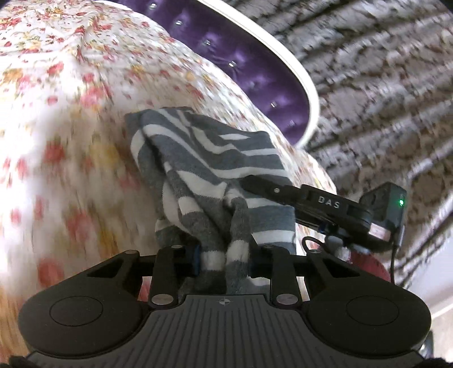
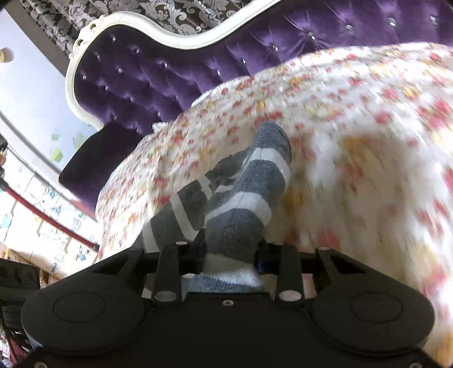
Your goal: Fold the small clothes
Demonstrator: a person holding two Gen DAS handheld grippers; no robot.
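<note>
While both tongs, left tongs [image 1: 223,263] and right tongs [image 2: 230,254], pinch the fuzzy grey-and-white striped sock [image 1: 209,169] mid-frame above the blurry flowery bed sheet [image 1: 56,113], it probably hangs bunched; pulling unevenly could twist the fold.

The fuzzy knitted sock [image 2: 249,192] carries broad grey and white stripes. The cotton bedsheet [image 1: 70,113] is white, scattered with small red, pink and yellow flowers. The tufted velvet headboard [image 2: 136,76] is deep purple inside a white carved frame [image 2: 158,27]. The damask wallpaper [image 1: 382,70] is grey on dark brown.
</note>
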